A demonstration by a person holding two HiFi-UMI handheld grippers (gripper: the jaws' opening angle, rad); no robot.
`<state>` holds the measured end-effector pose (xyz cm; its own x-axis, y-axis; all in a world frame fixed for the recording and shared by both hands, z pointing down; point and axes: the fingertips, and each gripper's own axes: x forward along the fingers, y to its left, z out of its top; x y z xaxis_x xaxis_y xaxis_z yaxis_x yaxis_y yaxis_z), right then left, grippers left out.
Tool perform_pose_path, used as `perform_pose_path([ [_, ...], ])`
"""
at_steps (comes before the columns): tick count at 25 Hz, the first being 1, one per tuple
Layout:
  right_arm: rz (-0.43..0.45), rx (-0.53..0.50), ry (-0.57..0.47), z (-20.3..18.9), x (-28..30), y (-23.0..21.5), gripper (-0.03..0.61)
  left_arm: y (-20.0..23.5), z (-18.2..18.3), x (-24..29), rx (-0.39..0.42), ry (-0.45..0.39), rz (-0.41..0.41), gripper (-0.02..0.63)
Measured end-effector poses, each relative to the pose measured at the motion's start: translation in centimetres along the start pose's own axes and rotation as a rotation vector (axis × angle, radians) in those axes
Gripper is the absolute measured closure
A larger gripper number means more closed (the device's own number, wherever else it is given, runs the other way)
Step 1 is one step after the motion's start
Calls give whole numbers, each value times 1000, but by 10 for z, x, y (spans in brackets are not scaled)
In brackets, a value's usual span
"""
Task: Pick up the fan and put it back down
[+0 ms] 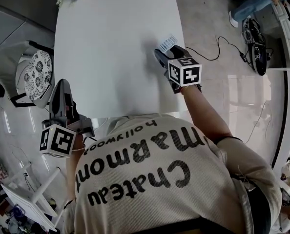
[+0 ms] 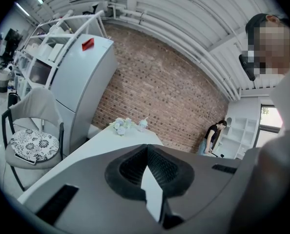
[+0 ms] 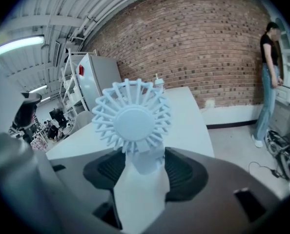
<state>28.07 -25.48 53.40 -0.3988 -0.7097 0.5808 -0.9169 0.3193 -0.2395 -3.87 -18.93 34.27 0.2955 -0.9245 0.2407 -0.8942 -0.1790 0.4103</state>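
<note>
Fingers point(image 3: 185, 175), dark and ribbed: right gripper's point(image 3: 144, 164) spread, flanking the spoked plastic fan's point(image 3: 131, 123) stem, left gripper's point(image 2: 147, 152) pressed together.

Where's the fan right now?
In the head view, the fan sits on the white table near its right edge, its stem between the open fingers of the right gripper.

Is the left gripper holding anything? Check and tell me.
No, the left gripper has its jaws together at the tips with nothing between them.
</note>
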Motion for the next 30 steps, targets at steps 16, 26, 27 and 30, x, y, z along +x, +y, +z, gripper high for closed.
perform_pose_path([
  [16,-17,7,11,-3,2,-3,345,0,0,-6,1,-7,4,612],
  [26,-44,14,18,-6,0,-1,353,1,-4,-13,-1,-1,4,612],
  [27,-47,14,16,-6,0,-1,353,0,-5,-13,-1,1,2,612],
  [30,-52,8,14,-5,-2,0,354,-2,-8,-14,-2,8,-5,612],
])
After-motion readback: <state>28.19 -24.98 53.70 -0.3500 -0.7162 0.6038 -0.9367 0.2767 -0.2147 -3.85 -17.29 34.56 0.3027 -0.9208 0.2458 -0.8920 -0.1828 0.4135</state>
